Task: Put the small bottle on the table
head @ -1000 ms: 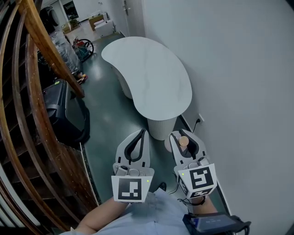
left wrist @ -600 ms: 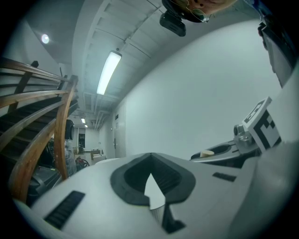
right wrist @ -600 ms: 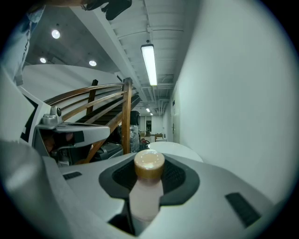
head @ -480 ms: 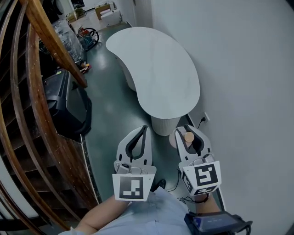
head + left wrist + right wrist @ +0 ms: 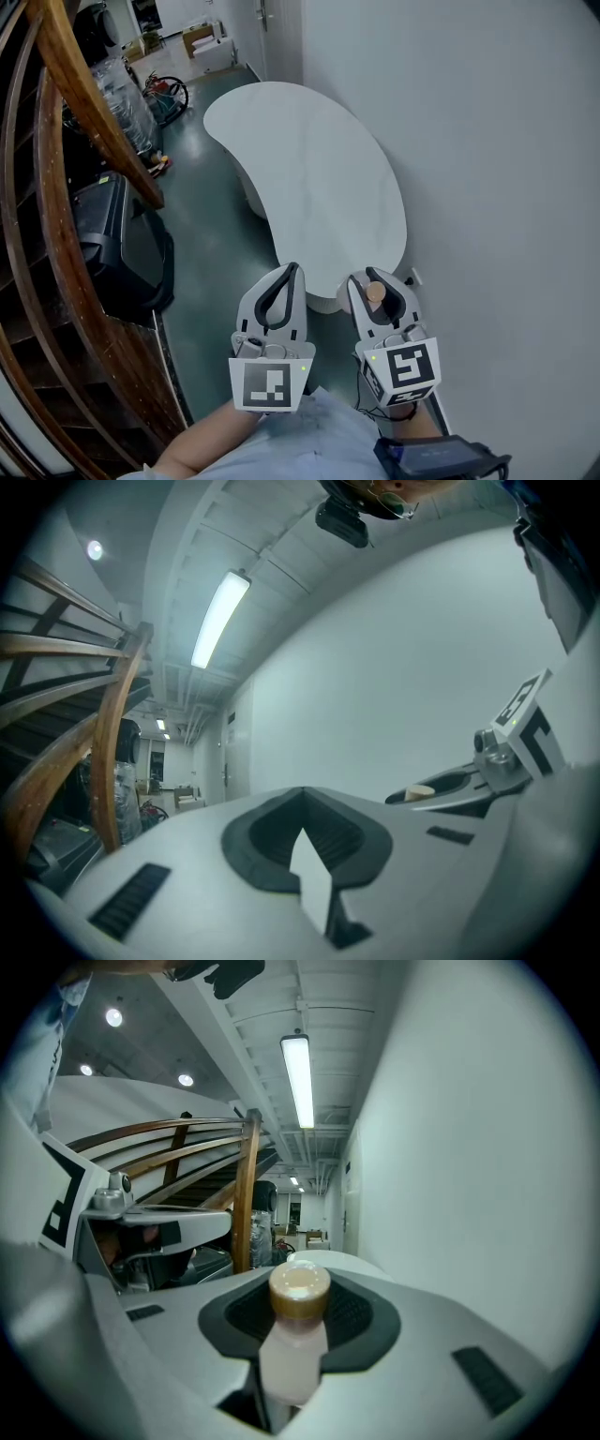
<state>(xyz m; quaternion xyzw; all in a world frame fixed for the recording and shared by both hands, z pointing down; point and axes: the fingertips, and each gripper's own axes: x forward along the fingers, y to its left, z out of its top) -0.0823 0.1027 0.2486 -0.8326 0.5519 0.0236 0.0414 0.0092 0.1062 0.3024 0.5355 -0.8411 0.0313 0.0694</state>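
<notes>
The small bottle [image 5: 375,292] is pale with a tan cap, and my right gripper [image 5: 373,275] is shut on its body; in the right gripper view the small bottle [image 5: 298,1335] stands between the dark pads with its cap up. The white bean-shaped table [image 5: 309,178] lies just ahead, its near end under the jaw tips, its top bare. My left gripper [image 5: 291,270] hangs beside the right one, shut with nothing in it. In the left gripper view the left gripper [image 5: 304,799] has its tips together, and the bottle's cap [image 5: 419,790] shows at the right.
A curved wooden stair railing [image 5: 84,103] runs down the left side, with a black machine [image 5: 117,234] below it. A white wall [image 5: 487,187] borders the table on the right, with a wall socket [image 5: 411,277] near the table's end. Dark green floor [image 5: 206,244] lies between.
The table has come closer: its near end now reaches the jaw tips and hides most of the pedestal. Both grippers keep their pose, the bottle still held.
</notes>
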